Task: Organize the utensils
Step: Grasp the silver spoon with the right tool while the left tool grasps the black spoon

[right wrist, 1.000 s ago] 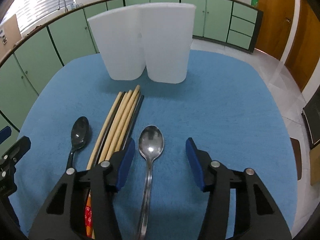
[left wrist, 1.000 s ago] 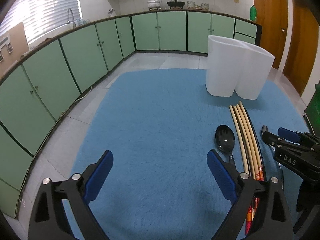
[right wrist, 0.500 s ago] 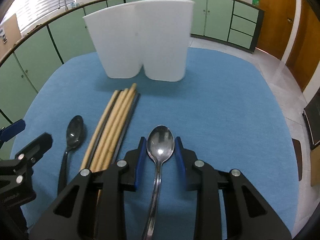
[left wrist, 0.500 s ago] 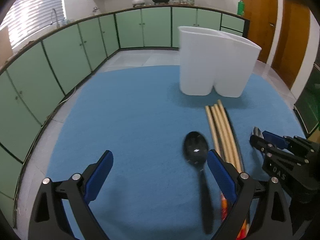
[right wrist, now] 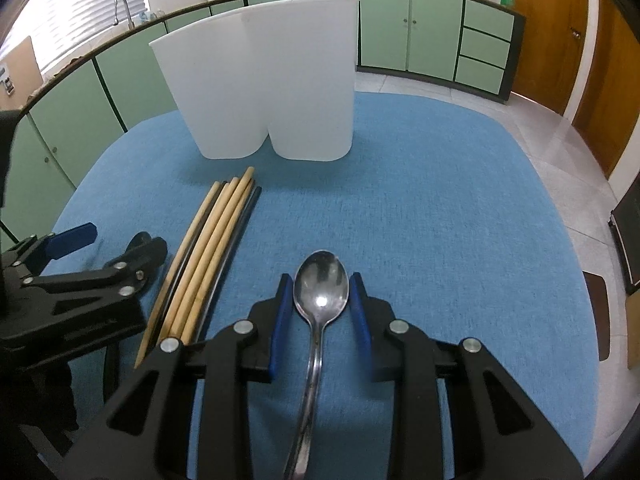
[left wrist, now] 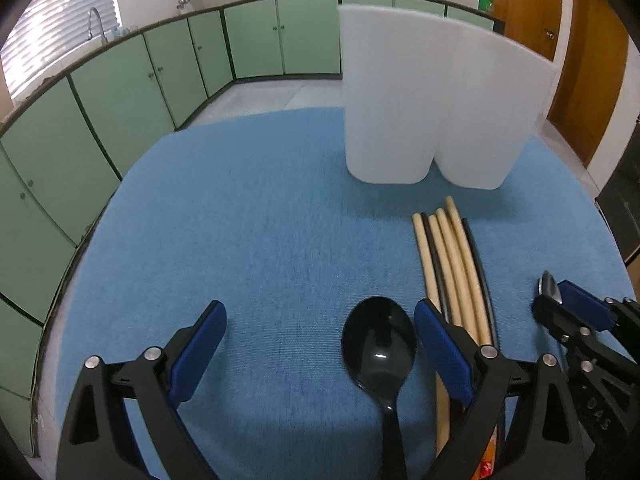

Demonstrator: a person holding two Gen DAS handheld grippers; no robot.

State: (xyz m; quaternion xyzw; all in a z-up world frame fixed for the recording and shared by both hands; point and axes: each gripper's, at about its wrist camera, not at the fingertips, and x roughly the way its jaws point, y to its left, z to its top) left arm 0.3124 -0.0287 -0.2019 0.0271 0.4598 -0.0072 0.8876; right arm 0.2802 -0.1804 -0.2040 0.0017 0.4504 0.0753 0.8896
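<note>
two grippers are working over the blue-covered table (right wrist: 460, 200), and the biggest thing on it, the white two-compartment holder (right wrist: 264, 80), is standing upright at the far side with nothing visible inside from these low views. just in front of it the bundle of chopsticks (right wrist: 212, 248) is lying flat, tips pointing toward the holder. the right gripper (right wrist: 320, 316) is now sitting with its jaws drawn in tight on the neck of the metal spoon (right wrist: 320, 292), where a second ago they were standing wide on either side of it; the spoon appears raised slightly off the cloth, though that is hard to confirm. that change is suggesting the first pick is secured and the carry to the holder is next. the left gripper (left wrist: 320, 348) is holding its jaws wide apart and gripping nothing, having swung across so the black spoon (left wrist: 378, 348) is now lying between them, just beside the right-hand blue pad. closing there is looking like the next pick, with care not to catch the neighbouring chopsticks.
</note>
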